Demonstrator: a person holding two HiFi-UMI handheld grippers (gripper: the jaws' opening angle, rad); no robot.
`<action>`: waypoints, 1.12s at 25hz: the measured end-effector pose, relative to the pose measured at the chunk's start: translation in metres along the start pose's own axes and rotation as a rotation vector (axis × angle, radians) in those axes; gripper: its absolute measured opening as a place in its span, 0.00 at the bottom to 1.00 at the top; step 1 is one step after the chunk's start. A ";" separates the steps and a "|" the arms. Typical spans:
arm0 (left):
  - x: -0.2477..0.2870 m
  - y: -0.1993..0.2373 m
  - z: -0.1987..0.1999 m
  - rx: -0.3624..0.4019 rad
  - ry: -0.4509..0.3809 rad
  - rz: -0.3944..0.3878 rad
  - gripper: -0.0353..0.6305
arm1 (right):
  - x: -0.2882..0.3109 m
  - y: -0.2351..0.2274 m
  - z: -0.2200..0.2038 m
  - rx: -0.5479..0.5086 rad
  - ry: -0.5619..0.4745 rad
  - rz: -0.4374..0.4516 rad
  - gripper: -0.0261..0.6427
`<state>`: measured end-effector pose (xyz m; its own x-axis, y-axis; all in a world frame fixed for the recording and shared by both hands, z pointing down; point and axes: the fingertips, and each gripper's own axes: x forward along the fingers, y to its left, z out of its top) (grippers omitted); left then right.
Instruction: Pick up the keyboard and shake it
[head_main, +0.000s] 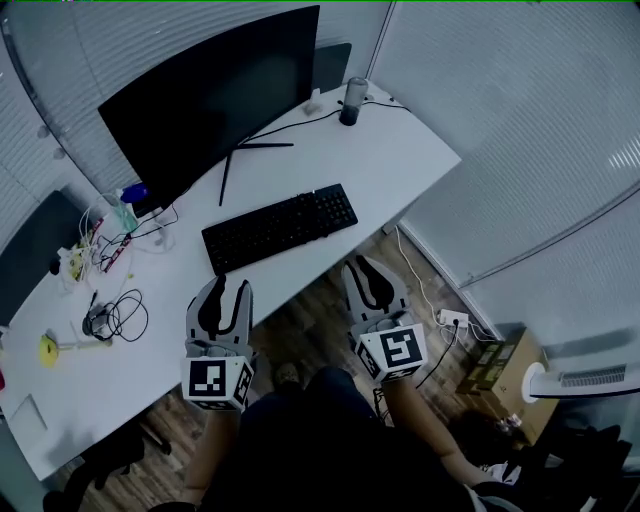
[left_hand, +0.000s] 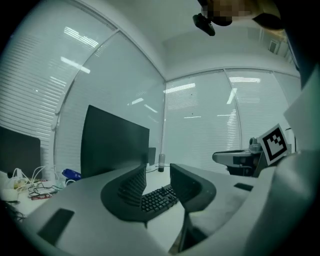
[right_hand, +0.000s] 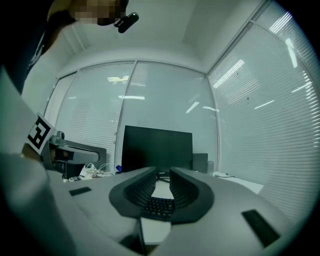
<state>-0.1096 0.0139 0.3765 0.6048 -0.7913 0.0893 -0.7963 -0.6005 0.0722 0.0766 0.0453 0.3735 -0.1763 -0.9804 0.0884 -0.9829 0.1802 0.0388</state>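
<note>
- The white desk (head_main: 400, 160) runs slantwise from far right to near left, with wood floor (head_main: 310, 325) on its near side.
- 1 wide black monitor (head_main: 210, 100) stands at the desk's far edge, its screen dark.
- The black keyboard (head_main: 280, 227) lies flat on the desk between the monitor and the near edge. It is skewed, with its right end farther away, and nothing touches it.
- The left gripper (head_main: 227, 290) hovers at the desk's near edge, near the keyboard's left end but apart from it. Its 2 jaws stand clearly apart with nothing between them, and the keys show beyond the gap.
- The right gripper (head_main: 366, 270) hangs over the floor, just near of the keyboard's right end and clear of it. Its 2 jaws are parted by a narrower gap and are also empty.
- A tangle of cables (head_main: 115, 315) lies on the desk's left part.
- 1 dark cylinder (head_main: 352, 100) stands at the far right corner.
- 1 white power strip (head_main: 455, 320) lies on the floor at right.
</note>
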 end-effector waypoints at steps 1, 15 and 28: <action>0.004 0.005 -0.005 -0.010 0.013 0.001 0.25 | 0.006 -0.003 -0.005 0.006 0.015 -0.001 0.18; 0.057 0.074 -0.102 -0.033 0.281 0.020 0.43 | 0.098 -0.074 -0.090 -0.019 0.264 0.103 0.34; 0.103 0.119 -0.207 -0.156 0.607 0.129 0.51 | 0.183 -0.139 -0.202 -0.049 0.616 0.374 0.45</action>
<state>-0.1418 -0.1153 0.6002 0.4348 -0.6229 0.6503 -0.8808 -0.4444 0.1632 0.1923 -0.1429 0.5851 -0.4238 -0.6321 0.6487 -0.8566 0.5124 -0.0603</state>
